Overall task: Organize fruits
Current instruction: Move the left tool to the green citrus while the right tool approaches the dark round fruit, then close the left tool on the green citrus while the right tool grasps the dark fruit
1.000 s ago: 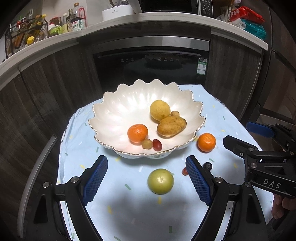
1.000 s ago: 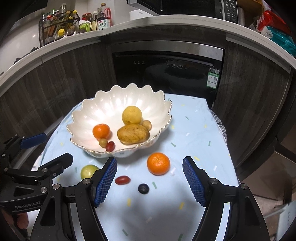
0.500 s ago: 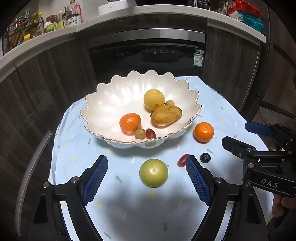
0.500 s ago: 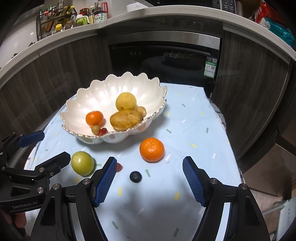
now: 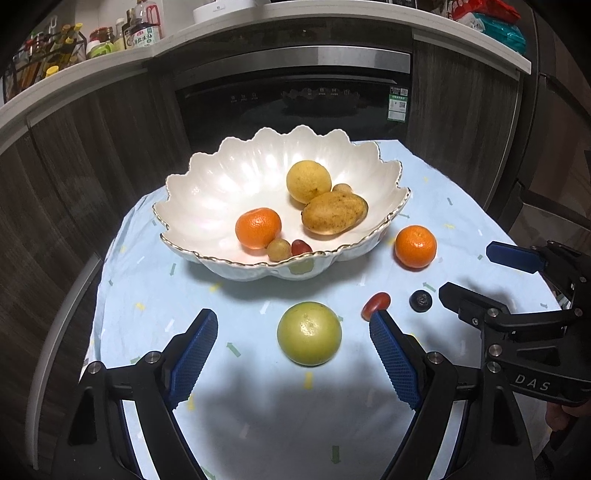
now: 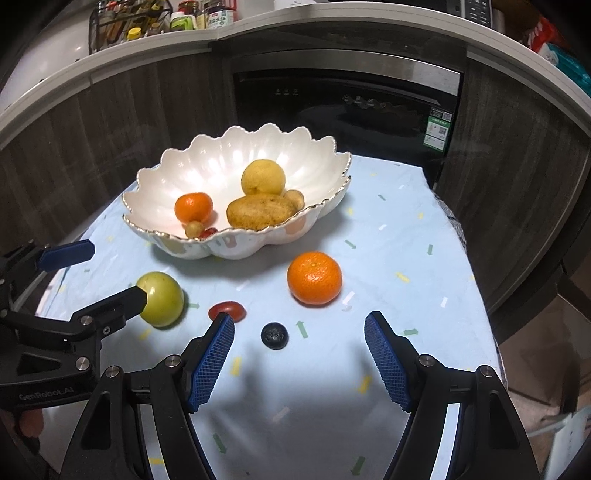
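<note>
A white scalloped bowl holds an orange, a yellow round fruit, a brownish mango and small fruits. On the blue cloth lie a green round fruit, a red cherry tomato, a blueberry and an orange. My left gripper stands open, with the green fruit just beyond and between its fingertips. My right gripper is open, the blueberry between its fingers and the orange farther ahead.
The small round table stands in front of a dark oven and wooden cabinets. A counter above carries bottles and packets. The table drops off close on the left and right. A hand grips each tool.
Both grippers have sunk toward the table, so the loose fruits look larger and nearer. The green fruit now sits between the left fingertips. Nothing was taken hold of.
</note>
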Motion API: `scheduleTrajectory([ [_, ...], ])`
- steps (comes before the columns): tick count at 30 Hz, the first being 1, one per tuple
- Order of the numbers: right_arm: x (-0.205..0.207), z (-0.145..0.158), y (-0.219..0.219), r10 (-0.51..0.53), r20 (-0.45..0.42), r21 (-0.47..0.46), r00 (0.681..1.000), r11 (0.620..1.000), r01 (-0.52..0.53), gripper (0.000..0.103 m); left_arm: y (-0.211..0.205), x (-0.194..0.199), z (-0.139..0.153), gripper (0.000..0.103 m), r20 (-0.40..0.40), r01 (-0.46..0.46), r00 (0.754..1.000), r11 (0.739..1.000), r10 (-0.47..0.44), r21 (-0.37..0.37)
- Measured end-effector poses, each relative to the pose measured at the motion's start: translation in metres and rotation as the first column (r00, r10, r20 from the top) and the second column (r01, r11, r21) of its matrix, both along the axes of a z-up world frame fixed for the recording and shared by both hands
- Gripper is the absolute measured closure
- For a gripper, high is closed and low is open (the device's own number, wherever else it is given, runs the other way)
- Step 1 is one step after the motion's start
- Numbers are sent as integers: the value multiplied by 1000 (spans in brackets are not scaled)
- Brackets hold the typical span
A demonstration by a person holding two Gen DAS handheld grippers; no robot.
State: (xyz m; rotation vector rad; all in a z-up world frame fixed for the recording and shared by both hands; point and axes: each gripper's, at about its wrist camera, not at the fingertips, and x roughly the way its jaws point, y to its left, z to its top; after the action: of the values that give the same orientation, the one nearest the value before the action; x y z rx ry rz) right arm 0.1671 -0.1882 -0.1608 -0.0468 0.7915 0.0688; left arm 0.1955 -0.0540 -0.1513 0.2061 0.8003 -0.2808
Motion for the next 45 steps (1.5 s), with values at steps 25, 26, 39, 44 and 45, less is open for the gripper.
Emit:
scheduleTrajectory([
  [25, 22, -33, 8, 63, -58, 11, 996, 998, -62, 43, -7, 16, -29, 34, -34, 30, 999, 999, -30, -19],
  [26, 23, -35, 8, 65, -61, 14, 996, 998, -64, 44, -7, 16, -30, 36, -38, 31, 999, 999, -32, -20],
  [39, 26, -43, 10, 76, -79, 22, 994, 997, -75, 74, -9, 18, -39, 55, -59, 33, 998, 999, -35, -30],
  [44, 26, -43, 12, 80, -76, 11, 994, 997, -79, 81, -9, 17, -39, 56, -55, 25, 998, 999, -27, -31],
  [45, 26, -43, 12, 78, -75, 13, 994, 997, -78, 81, -9, 17, -38, 56, -56, 23, 998, 999, -25, -32],
])
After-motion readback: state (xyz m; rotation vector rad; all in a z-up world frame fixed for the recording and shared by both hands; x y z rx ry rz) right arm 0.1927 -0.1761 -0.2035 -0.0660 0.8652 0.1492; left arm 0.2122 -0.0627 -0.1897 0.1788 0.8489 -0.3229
